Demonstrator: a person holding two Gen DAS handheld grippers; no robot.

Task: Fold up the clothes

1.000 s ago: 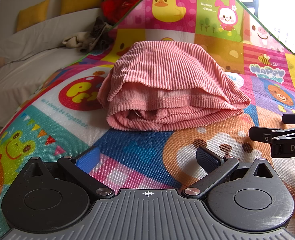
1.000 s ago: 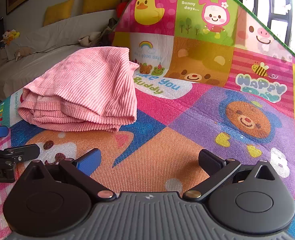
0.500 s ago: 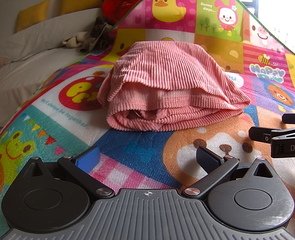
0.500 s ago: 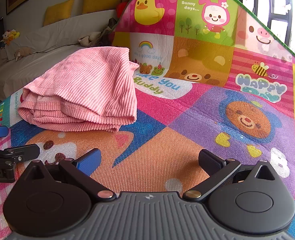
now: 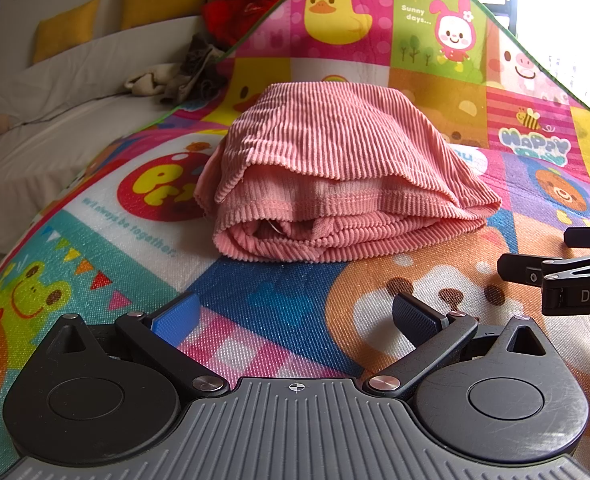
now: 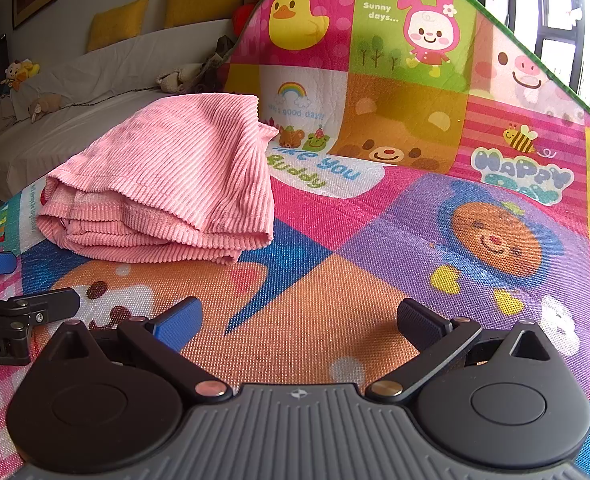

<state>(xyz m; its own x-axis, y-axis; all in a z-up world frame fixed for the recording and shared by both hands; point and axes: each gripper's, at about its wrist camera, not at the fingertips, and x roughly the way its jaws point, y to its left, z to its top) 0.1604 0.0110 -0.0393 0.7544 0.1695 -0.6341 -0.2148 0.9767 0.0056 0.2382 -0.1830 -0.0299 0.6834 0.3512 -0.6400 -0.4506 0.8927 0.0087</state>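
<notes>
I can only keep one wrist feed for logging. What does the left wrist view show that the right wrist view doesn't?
Only the left wrist view shows the red "Pr" circle and the frog print on the play mat, plus the garment's open rolled end head-on. Only the right wrist view shows the rainbow print, the mat's purple bear panel in full and a soft toy on the sofa. Both show the folded pink corduroy garment lying on the mat, yellow cushions, and both grippers, left gripper and right gripper, open and clear of the cloth.

Both hand-held grippers (image 5: 295,316) (image 6: 299,320) agape, empty
</notes>
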